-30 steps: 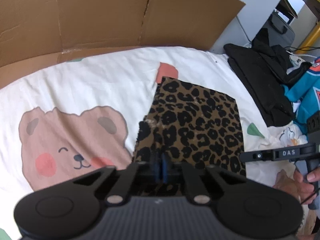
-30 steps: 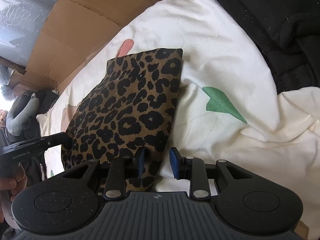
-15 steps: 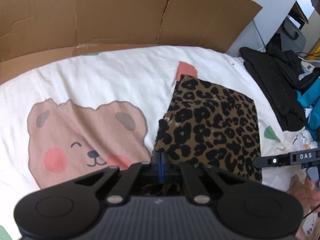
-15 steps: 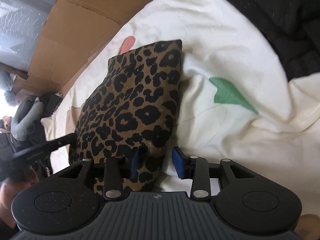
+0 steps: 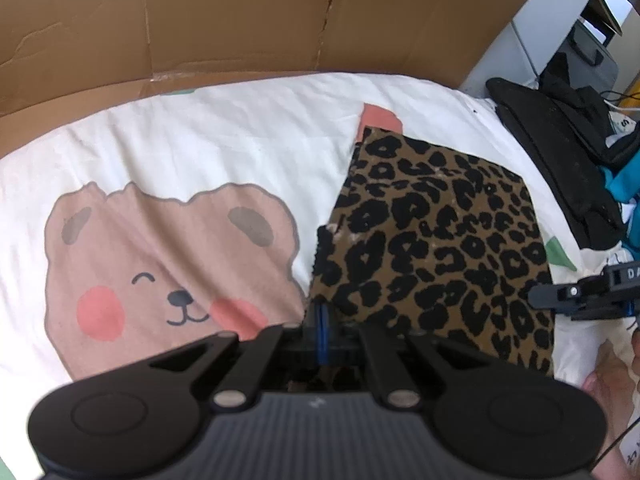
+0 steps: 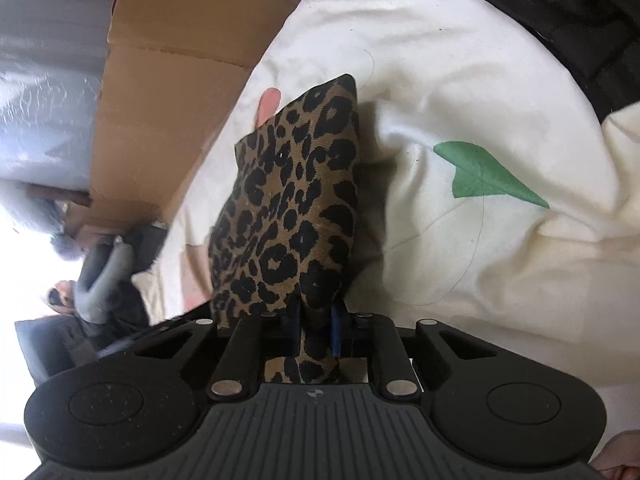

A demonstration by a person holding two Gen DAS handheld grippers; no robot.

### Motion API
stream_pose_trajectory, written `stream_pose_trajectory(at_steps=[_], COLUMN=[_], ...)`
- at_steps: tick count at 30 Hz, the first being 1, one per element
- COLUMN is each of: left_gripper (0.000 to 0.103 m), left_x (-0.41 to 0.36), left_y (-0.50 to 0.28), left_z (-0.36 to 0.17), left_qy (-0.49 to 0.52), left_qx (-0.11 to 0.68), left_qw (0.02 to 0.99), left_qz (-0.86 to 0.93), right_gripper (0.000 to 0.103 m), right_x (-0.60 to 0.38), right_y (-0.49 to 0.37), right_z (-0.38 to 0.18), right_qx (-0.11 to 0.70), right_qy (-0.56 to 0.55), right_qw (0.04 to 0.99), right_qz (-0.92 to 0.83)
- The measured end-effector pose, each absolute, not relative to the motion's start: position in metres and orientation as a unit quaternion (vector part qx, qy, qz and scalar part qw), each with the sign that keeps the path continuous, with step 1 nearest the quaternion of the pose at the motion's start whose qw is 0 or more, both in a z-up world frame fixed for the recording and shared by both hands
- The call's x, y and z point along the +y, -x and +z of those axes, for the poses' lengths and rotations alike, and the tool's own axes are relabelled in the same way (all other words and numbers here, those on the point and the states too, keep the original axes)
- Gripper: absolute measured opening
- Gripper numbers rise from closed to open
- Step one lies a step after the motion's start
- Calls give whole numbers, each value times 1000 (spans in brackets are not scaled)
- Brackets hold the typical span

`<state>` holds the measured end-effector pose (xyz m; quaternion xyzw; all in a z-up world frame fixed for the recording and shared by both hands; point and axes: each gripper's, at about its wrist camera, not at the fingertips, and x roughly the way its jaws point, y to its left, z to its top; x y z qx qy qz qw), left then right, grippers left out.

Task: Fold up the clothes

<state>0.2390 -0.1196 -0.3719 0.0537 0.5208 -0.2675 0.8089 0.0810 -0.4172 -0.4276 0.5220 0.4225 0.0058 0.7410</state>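
A folded leopard-print cloth (image 5: 440,232) lies on a white bedsheet (image 5: 220,152) printed with a bear. At the cloth's near left corner, my left gripper (image 5: 322,320) is shut, its blue pads pinched together on the fabric edge. From the right, my right gripper (image 5: 560,298) reaches the cloth's near right side. In the right wrist view the cloth (image 6: 292,208) rises in a ridge. The right gripper (image 6: 316,328) has its jaws closing, with a bunch of fabric squeezed between the pads.
A cardboard wall (image 5: 240,20) stands behind the bed. Black clothing (image 5: 560,152) and a teal garment (image 5: 628,176) are piled at the right edge. A person's hand (image 5: 612,380) holds the right gripper. The sheet is rumpled near a green leaf print (image 6: 488,180).
The right jaws, open around the cloth's edge before, have closed on it, and that wrist has rolled. The cloth's right side now stands up. The left gripper stays shut at its corner.
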Motion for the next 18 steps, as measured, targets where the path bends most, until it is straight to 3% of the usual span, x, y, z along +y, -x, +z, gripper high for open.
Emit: stream_pose_trajectory(at_steps=[2,3,6,8,11,15,17,18], left_gripper=[1,1,1,1,3,15,29,44], left_x=[-120,-120,-120,-119,-116,-107,-103,-102], left_y=[-239,-240,-240,-241,-241,-243,-245,-247], left_z=[-373,-373,-373,-373,-369,-358,-351,-350], left_qy=[-54,-54,-54,-50,-41,-13,4,10], left_qx=[522,522,522,523,524,518,512,511], left_qw=[808,808,808,808,810,814,816,816], left_qz=[-267,-267,-267,-267,-260,-262,-269,-268], right_gripper=[26,36,38,38,18,9,9,9], right_x=[-417,-416,-408,-405,-404,-402,-403,-403], right_y=[-81,-81,-84,-86,-87,-86,-87,-88], right_z=[-432,-435,-442,-442,-440,-435,-434,-434], right_qx=[427,429,429,423,414,409,408,408], right_qy=[-527,-529,-532,-535,-537,-529,-532,-532], right_qw=[735,732,730,731,735,743,742,741], right_qz=[-2,-5,7,8,13,17,18,18])
